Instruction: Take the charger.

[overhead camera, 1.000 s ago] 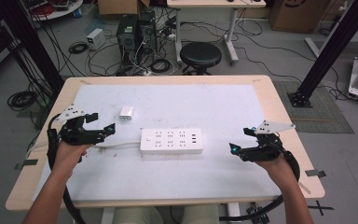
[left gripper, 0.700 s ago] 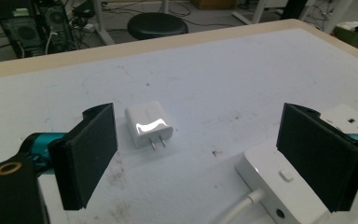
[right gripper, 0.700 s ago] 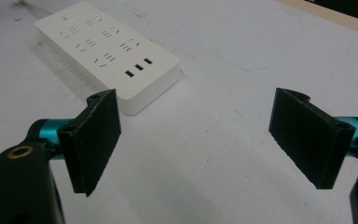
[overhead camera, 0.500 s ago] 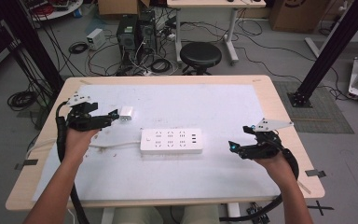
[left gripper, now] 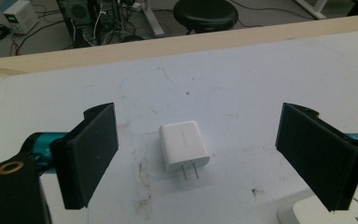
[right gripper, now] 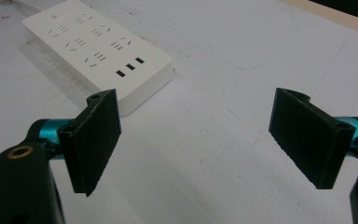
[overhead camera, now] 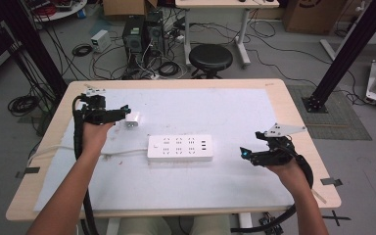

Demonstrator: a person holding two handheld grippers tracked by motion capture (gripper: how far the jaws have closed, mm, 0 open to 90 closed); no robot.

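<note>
Here, left gripper (left gripper: 196, 154) at the charger (left gripper: 184, 145).
Its jaws gape wide either side, not touching it; right gripper (right gripper: 196, 140) hangs wide open near the strip (right gripper: 98, 46).

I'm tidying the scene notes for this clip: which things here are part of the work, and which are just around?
In the work:
- white plug adapter, lying between the open left gripper jaws
- white power strip
- right gripper, open, hovering beside the strip

Just around:
- black stool behind the table
- computer towers and floor cables
</note>
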